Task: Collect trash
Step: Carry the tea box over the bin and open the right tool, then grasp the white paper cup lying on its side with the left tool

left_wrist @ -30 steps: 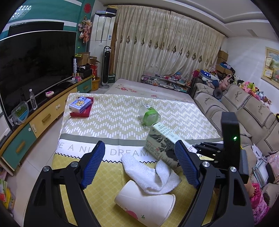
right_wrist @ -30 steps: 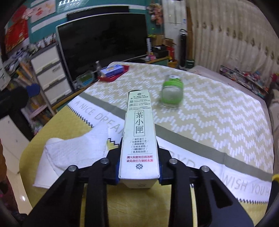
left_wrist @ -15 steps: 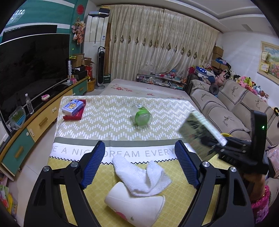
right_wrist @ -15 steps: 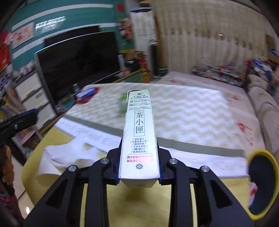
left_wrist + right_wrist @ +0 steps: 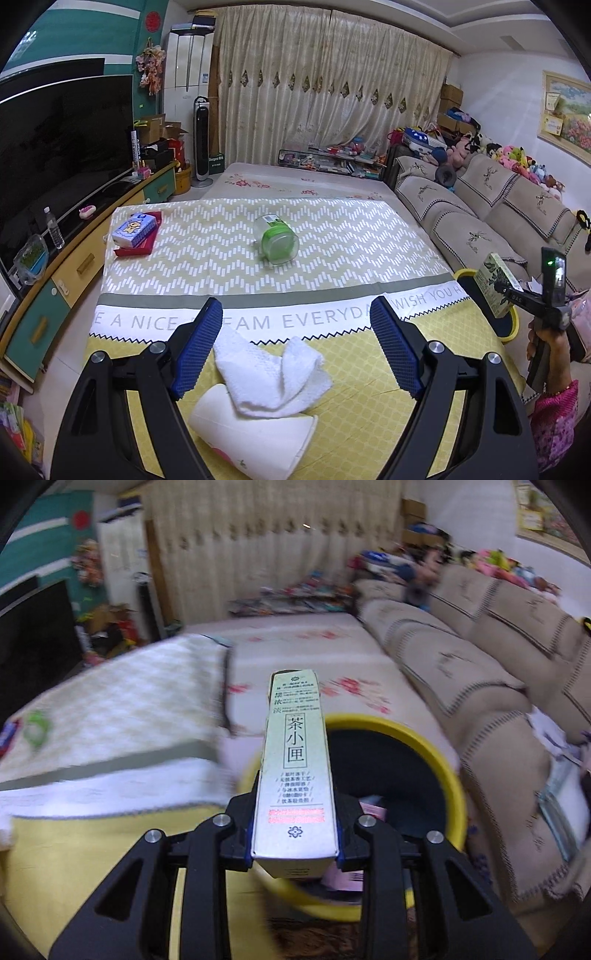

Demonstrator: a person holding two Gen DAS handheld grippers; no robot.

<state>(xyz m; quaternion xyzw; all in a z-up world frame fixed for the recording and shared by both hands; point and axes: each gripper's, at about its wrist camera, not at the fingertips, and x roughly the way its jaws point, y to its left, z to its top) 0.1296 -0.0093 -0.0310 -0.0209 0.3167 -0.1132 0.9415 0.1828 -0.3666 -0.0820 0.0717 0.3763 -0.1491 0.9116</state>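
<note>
My right gripper (image 5: 295, 843) is shut on a tall pale-green tea box (image 5: 295, 760), held over the yellow-rimmed bin (image 5: 448, 764) beside the table; pink scraps lie inside the bin. In the left wrist view that tea box (image 5: 495, 288) and the right gripper (image 5: 517, 291) hang at the far right over the bin (image 5: 511, 325). My left gripper (image 5: 291, 350) stands open above a crumpled white tissue (image 5: 273, 373) that lies on a tipped white paper cup (image 5: 255, 439). A clear jar with a green lid (image 5: 277, 240) lies on its side mid-table.
A blue tissue pack on a red tray (image 5: 136, 232) sits at the table's far left. A TV cabinet (image 5: 74, 266) with a water bottle runs along the left. A beige sofa (image 5: 480, 221) flanks the right, close behind the bin. A sleeve (image 5: 554, 424) shows at the lower right.
The right gripper has swung the tea box from above the table out to the right, over the yellow bin. The left gripper drifted slightly and stays open above the tissue.
</note>
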